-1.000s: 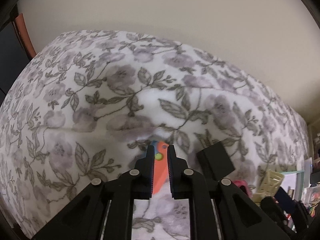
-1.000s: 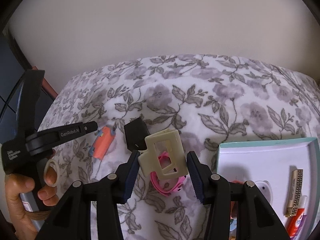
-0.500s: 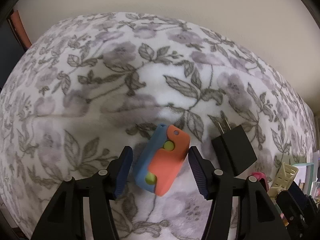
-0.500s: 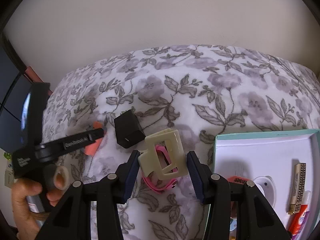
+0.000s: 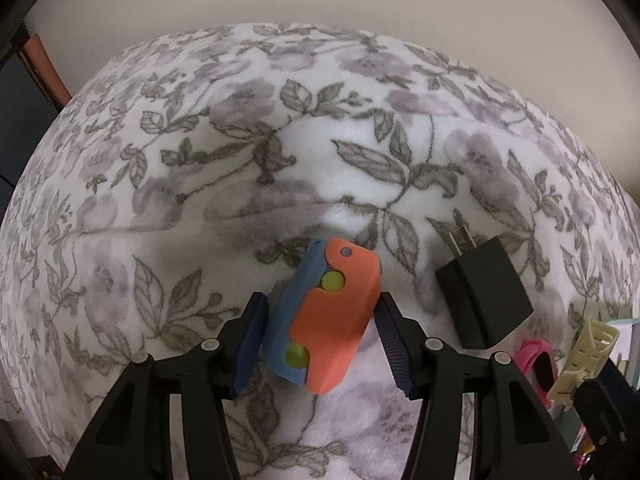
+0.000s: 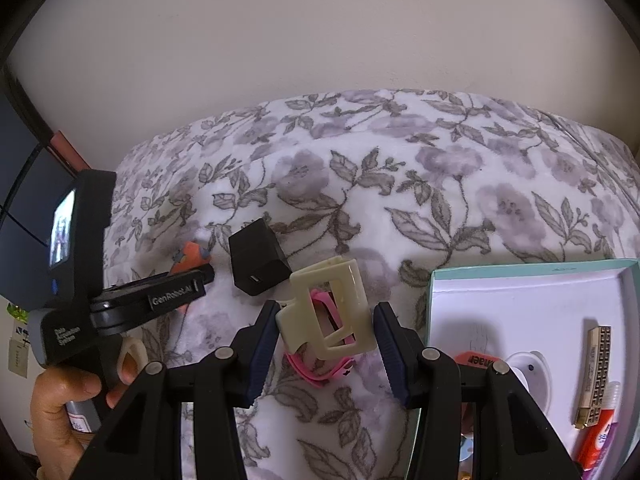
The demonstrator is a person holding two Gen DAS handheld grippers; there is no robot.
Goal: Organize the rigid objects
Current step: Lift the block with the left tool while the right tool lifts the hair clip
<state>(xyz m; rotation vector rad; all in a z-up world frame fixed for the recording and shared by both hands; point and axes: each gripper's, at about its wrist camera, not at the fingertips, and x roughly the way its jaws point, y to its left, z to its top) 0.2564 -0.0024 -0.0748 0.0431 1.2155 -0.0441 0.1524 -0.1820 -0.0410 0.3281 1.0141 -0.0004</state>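
An orange and blue toy (image 5: 332, 316) with yellow-green buttons lies on the flowered blanket (image 5: 280, 140). My left gripper (image 5: 320, 320) points down over it with the toy between its jaws. The jaws are closing: the right pad touches the orange side and a thin gap shows at the left pad. In the right wrist view, a hand holds the left gripper (image 6: 160, 300) at the left, and the toy (image 6: 192, 254) peeks out behind its tip. My right gripper (image 6: 326, 320) is shut on a cream hair claw clip (image 6: 328, 308), held above the blanket.
A black charger plug (image 5: 484, 292) lies just right of the toy. A pink clip (image 6: 320, 368) rests on the blanket under the cream clip. A teal-rimmed white box (image 6: 520, 268) at the right holds several small items. A pale wall rises behind the bed.
The left gripper's jaws went from shut to spread and sank down around the toy, and are now a little narrower. The right gripper keeps its hold on the cream clip.
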